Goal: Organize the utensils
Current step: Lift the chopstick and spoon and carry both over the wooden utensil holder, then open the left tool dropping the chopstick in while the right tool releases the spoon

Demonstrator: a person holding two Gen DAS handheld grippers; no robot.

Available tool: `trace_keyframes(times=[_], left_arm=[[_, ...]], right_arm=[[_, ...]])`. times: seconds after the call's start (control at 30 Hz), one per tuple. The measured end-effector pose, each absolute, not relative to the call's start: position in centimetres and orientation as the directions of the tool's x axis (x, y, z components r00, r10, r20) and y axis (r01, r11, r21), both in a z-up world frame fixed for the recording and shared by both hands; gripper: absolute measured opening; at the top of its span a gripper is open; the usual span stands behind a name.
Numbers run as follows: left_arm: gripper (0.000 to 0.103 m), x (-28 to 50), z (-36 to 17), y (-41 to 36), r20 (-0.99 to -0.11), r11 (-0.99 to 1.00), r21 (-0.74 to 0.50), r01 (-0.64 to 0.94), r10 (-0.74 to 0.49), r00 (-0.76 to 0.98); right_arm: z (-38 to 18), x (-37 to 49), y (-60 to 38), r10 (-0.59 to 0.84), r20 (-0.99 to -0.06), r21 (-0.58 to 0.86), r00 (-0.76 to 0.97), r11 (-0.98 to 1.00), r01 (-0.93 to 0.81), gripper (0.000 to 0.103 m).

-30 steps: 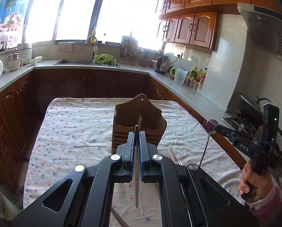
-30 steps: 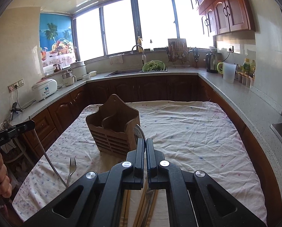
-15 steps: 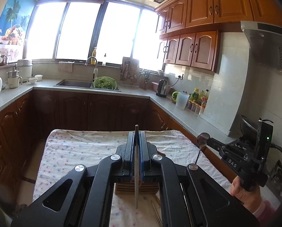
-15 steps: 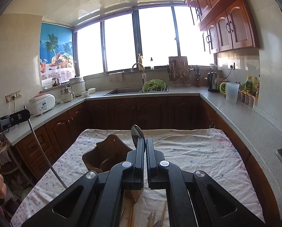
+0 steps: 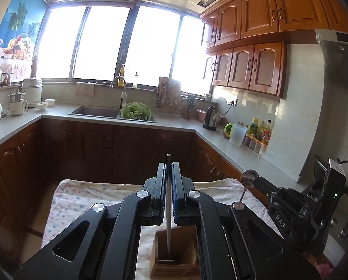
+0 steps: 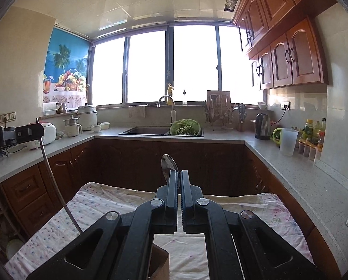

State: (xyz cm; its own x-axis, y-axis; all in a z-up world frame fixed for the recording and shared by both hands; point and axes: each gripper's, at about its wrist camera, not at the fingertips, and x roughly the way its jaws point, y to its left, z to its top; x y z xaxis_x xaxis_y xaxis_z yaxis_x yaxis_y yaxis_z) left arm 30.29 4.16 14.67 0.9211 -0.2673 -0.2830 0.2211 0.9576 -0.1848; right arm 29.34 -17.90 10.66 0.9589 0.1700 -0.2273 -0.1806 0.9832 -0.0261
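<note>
Four fingers (image 5: pixel 161 186), two utensils, one holder (image 5: pixel 174 252)

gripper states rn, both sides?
Left gripper: closed on a fork, lower end down in the wooden utensil holder.
Right gripper: closed on a spoon, bowl sticking up past the fingertips.

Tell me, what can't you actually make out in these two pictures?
- Left wrist view: the wooden holder is mostly hidden behind the left gripper; its compartments cannot be counted.
- Same view: the thin utensil is seen edge-on; its type is unclear.
- Right wrist view: the spoon handle is hidden by the right gripper.
</note>
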Motion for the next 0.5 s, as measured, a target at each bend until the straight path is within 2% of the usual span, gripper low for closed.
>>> trace_keyframes(times=[0.37,0.5], left_arm=[[0.004,33.4,7.3,2.9,-0.391,0.965,-0.187,0.181,-0.243,0.888],[0.004,33.1,7.1,3.4,-0.375,0.964,-0.197,0.18,-0.244,0.895]], right_arm=[[4.3,30.3,-17.8,0.176,-0.328,-0.017,0.928,0.981,-0.192,0.002],[3.9,29.7,-18.4,0.183,-0.34,-0.008,0.922,0.98,-0.197,0.001]])
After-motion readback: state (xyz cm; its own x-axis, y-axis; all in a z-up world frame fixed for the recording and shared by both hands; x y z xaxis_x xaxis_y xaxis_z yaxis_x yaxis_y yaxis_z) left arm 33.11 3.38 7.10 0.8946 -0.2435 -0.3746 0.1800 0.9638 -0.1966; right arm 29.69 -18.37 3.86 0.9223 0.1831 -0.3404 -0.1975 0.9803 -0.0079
